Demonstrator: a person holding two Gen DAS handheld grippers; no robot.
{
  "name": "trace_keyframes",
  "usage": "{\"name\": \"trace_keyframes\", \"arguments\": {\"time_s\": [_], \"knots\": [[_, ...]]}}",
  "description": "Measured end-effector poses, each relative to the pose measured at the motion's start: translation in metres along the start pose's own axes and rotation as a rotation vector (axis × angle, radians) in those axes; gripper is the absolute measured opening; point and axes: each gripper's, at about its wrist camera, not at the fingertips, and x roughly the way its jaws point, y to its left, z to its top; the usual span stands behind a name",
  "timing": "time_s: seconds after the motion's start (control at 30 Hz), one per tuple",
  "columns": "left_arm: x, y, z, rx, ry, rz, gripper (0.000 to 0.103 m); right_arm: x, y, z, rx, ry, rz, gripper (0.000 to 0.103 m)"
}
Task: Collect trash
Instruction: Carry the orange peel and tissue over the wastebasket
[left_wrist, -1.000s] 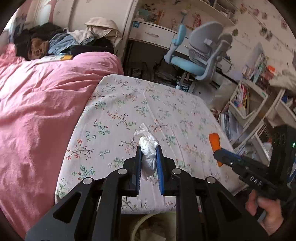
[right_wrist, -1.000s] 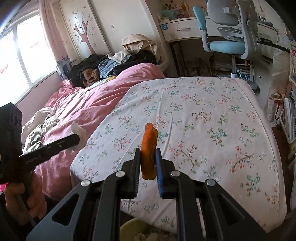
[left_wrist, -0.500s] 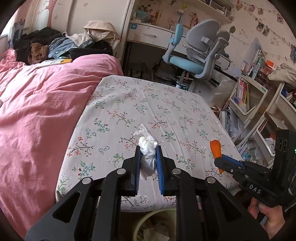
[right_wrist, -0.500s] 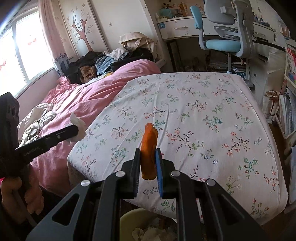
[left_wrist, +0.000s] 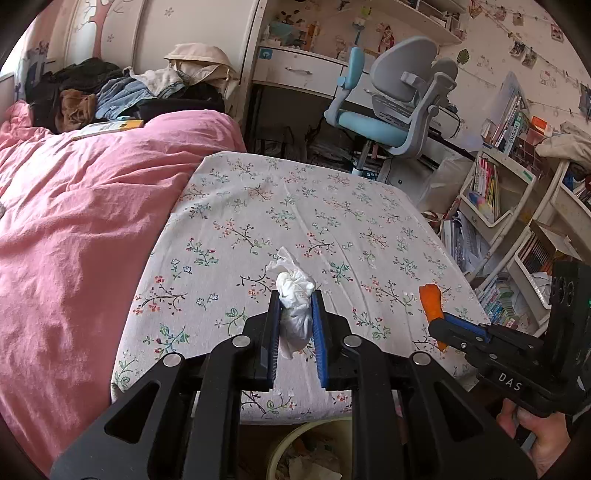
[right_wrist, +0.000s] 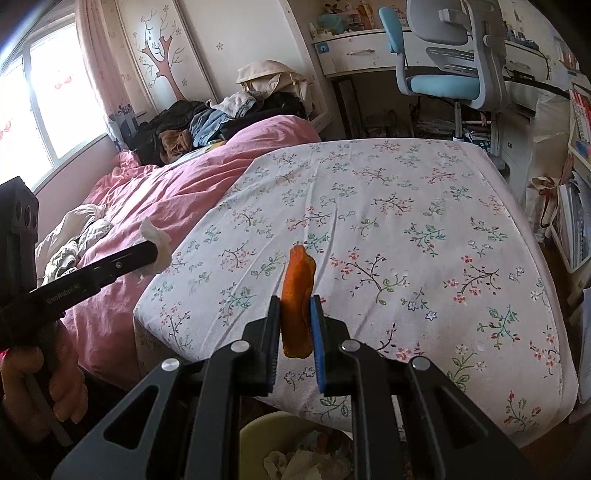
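My left gripper (left_wrist: 294, 306) is shut on a crumpled white tissue (left_wrist: 294, 295), held above the near edge of the floral sheet (left_wrist: 295, 206). In the right wrist view the same tissue (right_wrist: 157, 240) shows at the tip of the left gripper (right_wrist: 153, 247). My right gripper (right_wrist: 295, 306) is shut on an orange peel (right_wrist: 296, 295), which stands upright between the pads. The left wrist view shows this peel (left_wrist: 431, 301) at the right, over the sheet's corner. A pale yellow trash bin (left_wrist: 310, 454) with paper inside sits on the floor below both grippers, also low in the right wrist view, trash bin (right_wrist: 295, 446).
A pink duvet (left_wrist: 74, 229) covers the bed at the left, with piled clothes (left_wrist: 110, 92) at its head. A blue and grey desk chair (left_wrist: 391, 107) stands beyond the sheet. Shelves of books (left_wrist: 509, 206) crowd the right side.
Both grippers drew slightly back towards the near edge of the sheet, bringing the bin more into view. Their grips on the tissue and the peel are unchanged.
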Motion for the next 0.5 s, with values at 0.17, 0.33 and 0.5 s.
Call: {"name": "trace_keyframes", "arguments": {"time_s": [0.17,0.33,0.5], "knots": [[-0.0005,-0.0001,0.0001,-0.001,0.0,0.0,0.015,0.0002,-0.0002,0.0001,0.0,0.001,0.0,0.017],[-0.0005,-0.0001,0.0,0.002,0.001,0.001,0.015,-0.0002,0.0008,-0.001,-0.003,0.006,0.002,0.017],[0.0,-0.0018,-0.002,0.011,0.008,0.004,0.015,-0.003,0.0028,-0.0057,-0.003,0.016,0.008,0.017]]}}
